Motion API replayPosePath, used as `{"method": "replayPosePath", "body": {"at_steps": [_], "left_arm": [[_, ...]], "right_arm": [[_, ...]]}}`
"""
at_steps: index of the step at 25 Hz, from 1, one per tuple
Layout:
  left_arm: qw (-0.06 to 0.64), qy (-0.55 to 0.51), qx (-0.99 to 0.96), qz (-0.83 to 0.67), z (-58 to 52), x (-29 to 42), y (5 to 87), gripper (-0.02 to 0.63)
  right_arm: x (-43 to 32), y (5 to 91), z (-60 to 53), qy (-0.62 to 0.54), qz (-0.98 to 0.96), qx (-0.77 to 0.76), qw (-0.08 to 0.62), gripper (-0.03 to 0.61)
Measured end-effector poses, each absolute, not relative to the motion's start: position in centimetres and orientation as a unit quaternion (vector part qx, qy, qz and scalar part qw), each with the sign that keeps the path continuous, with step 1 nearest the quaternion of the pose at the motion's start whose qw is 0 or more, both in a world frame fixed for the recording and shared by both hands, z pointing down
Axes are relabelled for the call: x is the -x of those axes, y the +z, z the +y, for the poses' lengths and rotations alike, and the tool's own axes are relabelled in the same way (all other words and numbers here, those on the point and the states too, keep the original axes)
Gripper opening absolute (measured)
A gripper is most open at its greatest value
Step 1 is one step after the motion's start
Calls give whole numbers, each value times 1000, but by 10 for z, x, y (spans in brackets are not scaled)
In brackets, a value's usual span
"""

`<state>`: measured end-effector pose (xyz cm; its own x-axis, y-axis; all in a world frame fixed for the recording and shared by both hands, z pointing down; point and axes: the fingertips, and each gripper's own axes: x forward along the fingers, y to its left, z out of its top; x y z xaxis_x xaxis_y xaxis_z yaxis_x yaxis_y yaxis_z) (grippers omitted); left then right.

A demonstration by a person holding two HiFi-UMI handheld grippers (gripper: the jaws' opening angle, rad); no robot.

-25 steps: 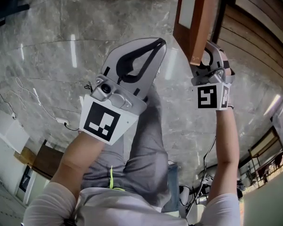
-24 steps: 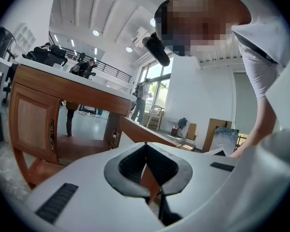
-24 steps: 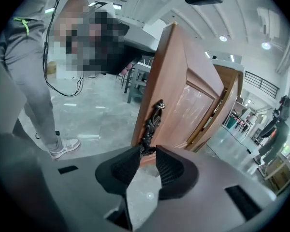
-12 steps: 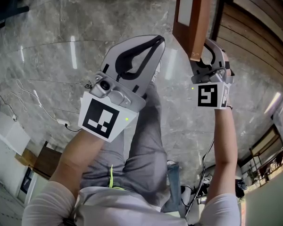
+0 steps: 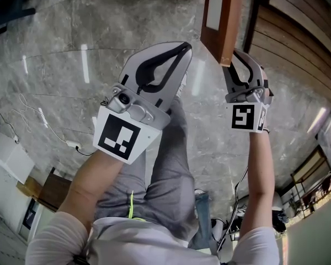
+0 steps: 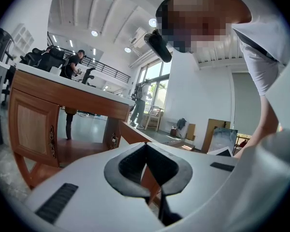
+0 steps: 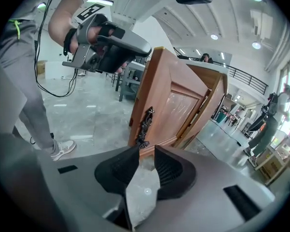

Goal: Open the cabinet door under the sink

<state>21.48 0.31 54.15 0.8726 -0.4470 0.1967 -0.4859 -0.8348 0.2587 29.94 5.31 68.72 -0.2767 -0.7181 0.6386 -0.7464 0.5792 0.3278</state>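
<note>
The wooden cabinet door (image 5: 223,21) stands swung open toward me, with its dark ornate handle (image 7: 144,124) on the near panel face. My right gripper (image 5: 235,59) sits just below the door's lower corner, clear of it. Its jaws are open by a narrow gap with nothing between them, and the handle lies just beyond the right gripper's (image 7: 146,151) tips. My left gripper (image 5: 183,48) is held to the left of the door, shut on nothing. In the left gripper view its tips (image 6: 146,146) meet, with the cabinet body (image 6: 38,124) behind them.
The grey marble floor (image 5: 71,65) spreads below, with white cables (image 5: 44,120) at the left. My legs and a shoe (image 7: 60,149) are close under the grippers. Wood slat panelling (image 5: 298,37) runs at the right. Several people stand far off (image 6: 140,105).
My right gripper has come off the door's lower corner and drawn slightly back, jaws now apart. The door edge sits a little further from it. The left gripper has barely moved.
</note>
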Motion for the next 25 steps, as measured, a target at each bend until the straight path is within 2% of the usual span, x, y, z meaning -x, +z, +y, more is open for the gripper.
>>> {"method": "replayPosePath", "body": {"at_steps": [10,25], "left_arm": [[141,52,-959,-239,6,-213,487,18],[136,53,-955,-257,-3,-168,405,18]], "right_arm": [[-296,639,57,33,-787,-486,379,57],[-288,554,37,111,-751,-563,326,34]]}}
